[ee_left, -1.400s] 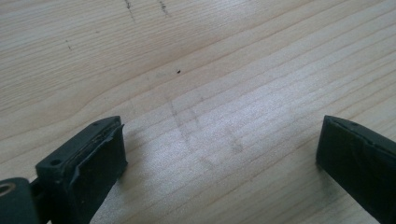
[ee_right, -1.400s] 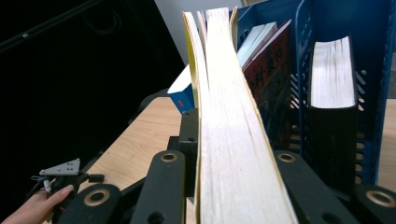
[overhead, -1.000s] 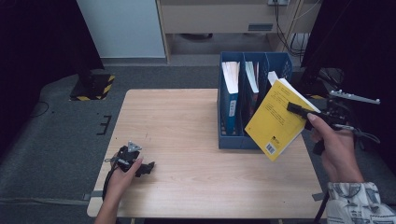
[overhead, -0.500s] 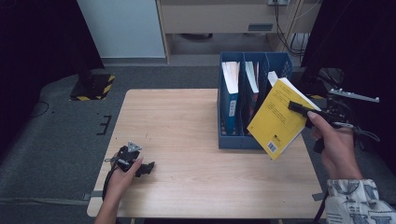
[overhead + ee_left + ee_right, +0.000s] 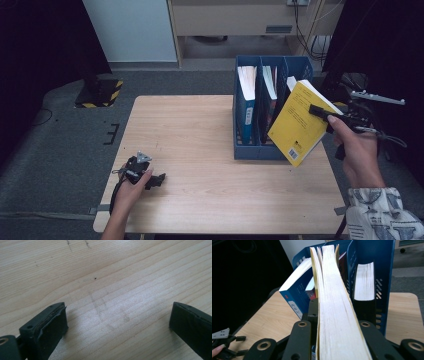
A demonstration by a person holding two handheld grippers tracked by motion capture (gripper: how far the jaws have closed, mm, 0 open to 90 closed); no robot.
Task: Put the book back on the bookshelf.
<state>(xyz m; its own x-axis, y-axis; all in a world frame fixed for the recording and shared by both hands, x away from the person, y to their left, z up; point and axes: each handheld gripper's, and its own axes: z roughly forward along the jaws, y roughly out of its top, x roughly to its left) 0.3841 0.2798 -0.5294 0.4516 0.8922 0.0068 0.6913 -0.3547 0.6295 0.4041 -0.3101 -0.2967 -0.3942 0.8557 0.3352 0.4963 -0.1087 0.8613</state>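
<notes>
One yellow book (image 5: 299, 122), thick and probably heavyish yet floppy at its covers, hung tilted beside the blue file rack (image 5: 248, 150) at the table's right, clamped by its page edge in the right gripper (image 5: 320, 111), best held nearer the spine, while the left gripper (image 5: 159, 178) rested open on the near-left tabletop.

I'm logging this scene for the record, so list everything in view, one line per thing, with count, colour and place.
Table: one, light wood, centre of the high view.
File rack: one, blue, three upright compartments, on the table's far right part.
Books in the rack: at least three, white page edges up, one in each compartment as far as the high view tells.
Yellow book: one, yellow cover, tilted, held off the table in front of the rack's right end.
Striped block: one, black and yellow, on the floor left of the table.
Left gripper: one, black, jaws open, resting on the table's near left part.
Right gripper: one, black, clamped on the yellow book's page edge.
</notes>
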